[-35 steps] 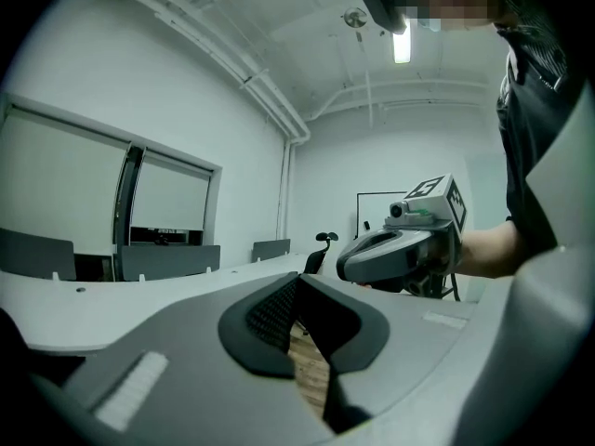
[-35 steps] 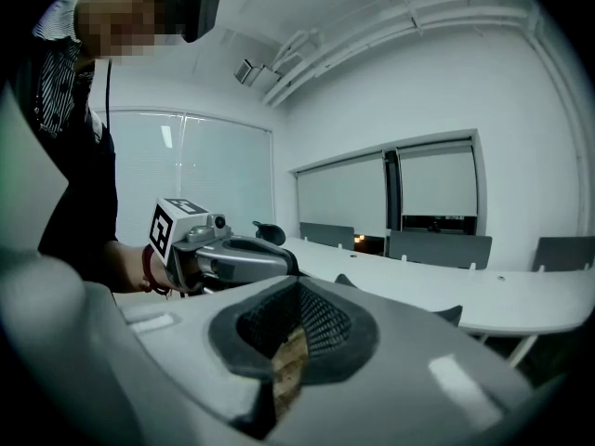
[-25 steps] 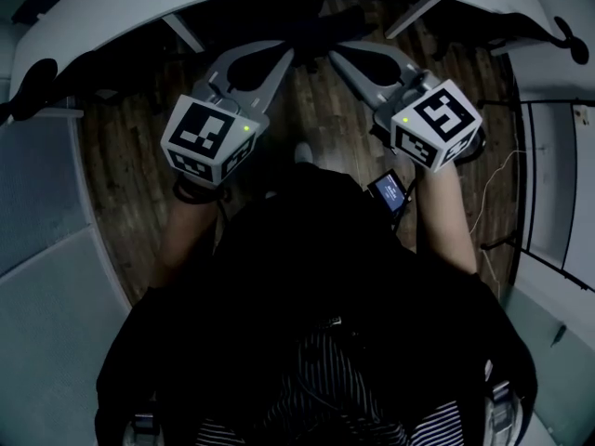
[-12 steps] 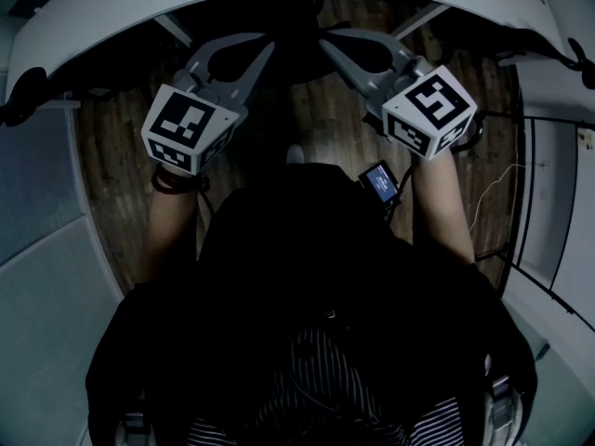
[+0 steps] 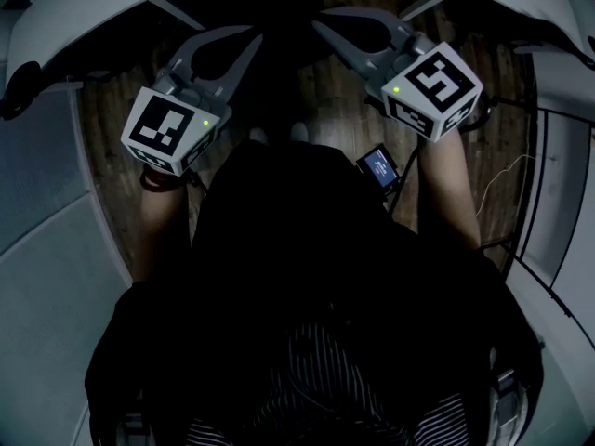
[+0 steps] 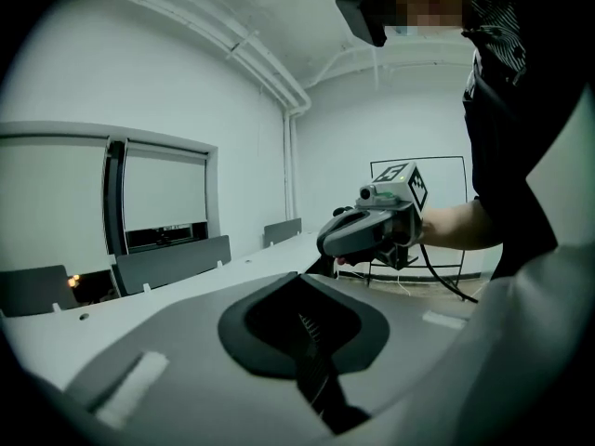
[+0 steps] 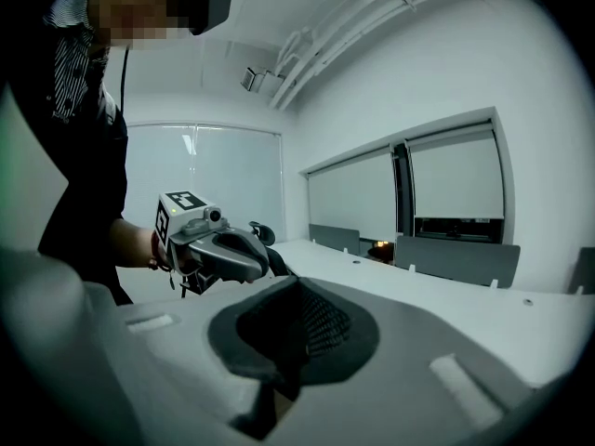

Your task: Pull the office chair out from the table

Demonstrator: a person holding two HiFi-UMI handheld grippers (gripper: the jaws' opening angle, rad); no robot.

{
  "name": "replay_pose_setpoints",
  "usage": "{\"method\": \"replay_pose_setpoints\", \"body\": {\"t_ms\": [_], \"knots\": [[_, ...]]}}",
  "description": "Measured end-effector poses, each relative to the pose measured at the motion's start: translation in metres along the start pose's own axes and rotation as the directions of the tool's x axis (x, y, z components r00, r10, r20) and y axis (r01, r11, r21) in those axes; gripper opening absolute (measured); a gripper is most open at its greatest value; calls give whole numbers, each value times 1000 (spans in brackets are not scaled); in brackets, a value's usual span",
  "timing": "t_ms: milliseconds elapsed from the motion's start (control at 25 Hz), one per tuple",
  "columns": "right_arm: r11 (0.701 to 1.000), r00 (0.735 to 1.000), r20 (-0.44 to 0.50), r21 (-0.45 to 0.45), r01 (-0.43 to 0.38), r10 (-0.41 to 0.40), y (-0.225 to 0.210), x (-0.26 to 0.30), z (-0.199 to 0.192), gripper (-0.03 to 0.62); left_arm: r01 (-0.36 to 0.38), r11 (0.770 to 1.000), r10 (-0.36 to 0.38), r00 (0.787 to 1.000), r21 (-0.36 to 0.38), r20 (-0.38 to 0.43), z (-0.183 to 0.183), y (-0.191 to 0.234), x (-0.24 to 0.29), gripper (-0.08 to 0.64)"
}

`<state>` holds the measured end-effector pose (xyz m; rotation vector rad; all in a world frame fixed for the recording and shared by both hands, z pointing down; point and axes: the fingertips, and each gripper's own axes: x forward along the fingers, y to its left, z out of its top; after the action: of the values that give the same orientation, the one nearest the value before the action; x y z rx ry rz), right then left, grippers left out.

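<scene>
The floor (image 5: 107,147) is wood plank with a dull sheen; the table (image 5: 93,17) top looks smooth, matt white; the left gripper (image 5: 257,37) and right gripper (image 5: 318,24) are grey matt plastic — smooth-shelled; the office chair (image 7: 321,328) shows black woven mesh; the person's top (image 5: 307,277) is dark cloth — striped lower down.

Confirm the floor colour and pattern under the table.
Dark brown wood planks. The floor shows best in the head view.
</scene>
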<state>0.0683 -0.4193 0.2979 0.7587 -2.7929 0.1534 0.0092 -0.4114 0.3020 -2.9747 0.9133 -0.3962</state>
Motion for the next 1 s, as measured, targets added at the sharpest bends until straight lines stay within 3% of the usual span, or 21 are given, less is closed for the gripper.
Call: {"method": "replay_pose_setpoints", "body": {"t_ms": [400,560,760,840,1000], "knots": [[999,999,-30,-39,16,-17,-1,-1,2,2,120,986,-114,992,117,-54,-2,-8,-3,2],[1000,1000,19,19,-6,6,6,-8,20,2,199,963,-185,978,180,-91,-2,-19,3,3],[997,999,-46,-77,-2,-2,12,2,18,2,255,953,-243,966,163,-94,-3,-23,3,3],[996,997,-73,-91,-15,8,12,2,13,2,280,940,-257,956,192,-139,-9,-24,2,3],[990,987,-155,-129,-65,44,11,9,3,20,347,894,-281,927,284,-248,-17,-24,0,3]]}}
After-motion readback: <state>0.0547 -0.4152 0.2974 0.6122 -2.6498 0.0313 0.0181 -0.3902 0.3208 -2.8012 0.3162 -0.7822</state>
